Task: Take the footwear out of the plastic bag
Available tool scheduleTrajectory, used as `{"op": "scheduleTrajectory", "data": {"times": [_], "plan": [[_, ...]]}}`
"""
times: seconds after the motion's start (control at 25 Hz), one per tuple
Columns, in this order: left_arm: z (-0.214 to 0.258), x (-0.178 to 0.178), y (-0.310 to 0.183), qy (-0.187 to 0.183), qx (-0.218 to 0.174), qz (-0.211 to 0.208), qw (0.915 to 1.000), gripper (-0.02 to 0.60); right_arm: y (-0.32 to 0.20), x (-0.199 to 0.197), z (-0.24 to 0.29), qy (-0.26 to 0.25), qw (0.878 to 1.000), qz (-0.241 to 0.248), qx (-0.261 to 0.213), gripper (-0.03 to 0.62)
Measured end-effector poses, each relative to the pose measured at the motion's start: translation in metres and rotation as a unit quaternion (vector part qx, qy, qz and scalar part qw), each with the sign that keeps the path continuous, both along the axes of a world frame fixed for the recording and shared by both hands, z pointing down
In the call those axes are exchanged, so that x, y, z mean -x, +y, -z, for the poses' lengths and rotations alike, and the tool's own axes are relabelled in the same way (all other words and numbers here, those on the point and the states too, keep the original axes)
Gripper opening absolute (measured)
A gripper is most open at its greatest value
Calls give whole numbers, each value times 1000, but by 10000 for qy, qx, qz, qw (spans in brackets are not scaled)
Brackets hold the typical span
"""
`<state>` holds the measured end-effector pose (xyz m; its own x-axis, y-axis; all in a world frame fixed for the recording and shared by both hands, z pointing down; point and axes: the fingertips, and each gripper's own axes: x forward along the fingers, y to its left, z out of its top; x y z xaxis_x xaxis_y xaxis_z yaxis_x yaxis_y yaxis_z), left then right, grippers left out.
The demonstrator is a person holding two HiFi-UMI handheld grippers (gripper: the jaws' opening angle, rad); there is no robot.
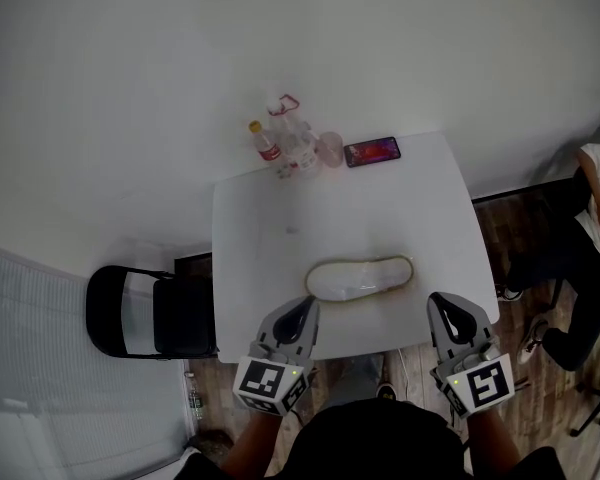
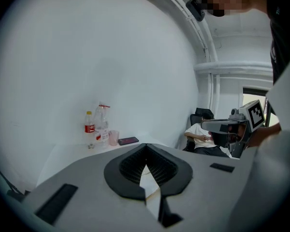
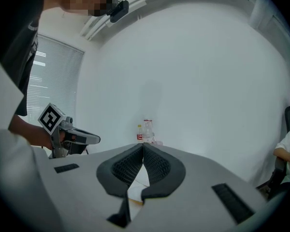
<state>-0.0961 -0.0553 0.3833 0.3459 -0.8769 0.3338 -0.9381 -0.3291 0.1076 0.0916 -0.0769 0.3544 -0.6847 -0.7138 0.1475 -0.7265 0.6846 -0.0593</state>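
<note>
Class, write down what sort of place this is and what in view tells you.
Probably an office or meeting room: a plain white table with a black chair beside it, window blinds and wood-look flooring.

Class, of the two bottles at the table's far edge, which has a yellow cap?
The smaller bottle, leftmost in the head view, with a red label. The taller clear bottle beside it has a red loop on top.
</note>
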Motion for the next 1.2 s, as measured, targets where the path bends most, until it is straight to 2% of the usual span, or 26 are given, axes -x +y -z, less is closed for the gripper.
{"op": "scheduleTrajectory", "data": {"times": [0.32, 0.56, 0.76, 0.88, 1.0, 1.2], "plan": [[-24, 28, -32, 167, 271, -283, 9991, 18, -34, 35, 2, 86, 9999, -120, 39, 17], [-57, 40, -53, 325, 535, -747, 9952, 18, -53, 49, -6, 345, 9989, -306, 54, 17], [-84, 39, -64, 245, 694, -1177, 9903, 31, -58, 57, -11, 576, 9976, -395, 25, 17], [-100, 34, -62, 292, 939, -1488, 9840, 205, -55, 57, -15, 719, 9962, -477, 60, 17], [-116, 28, -61, 215, 1114, -1758, 9779, 255, -54, 56, -16, 804, 9948, -604, 131, 17], [-136, 21, -58, -263, 1286, -2202, 9666, 336, -52, 62, -10, 759, 9952, -618, -38, 17]]}}
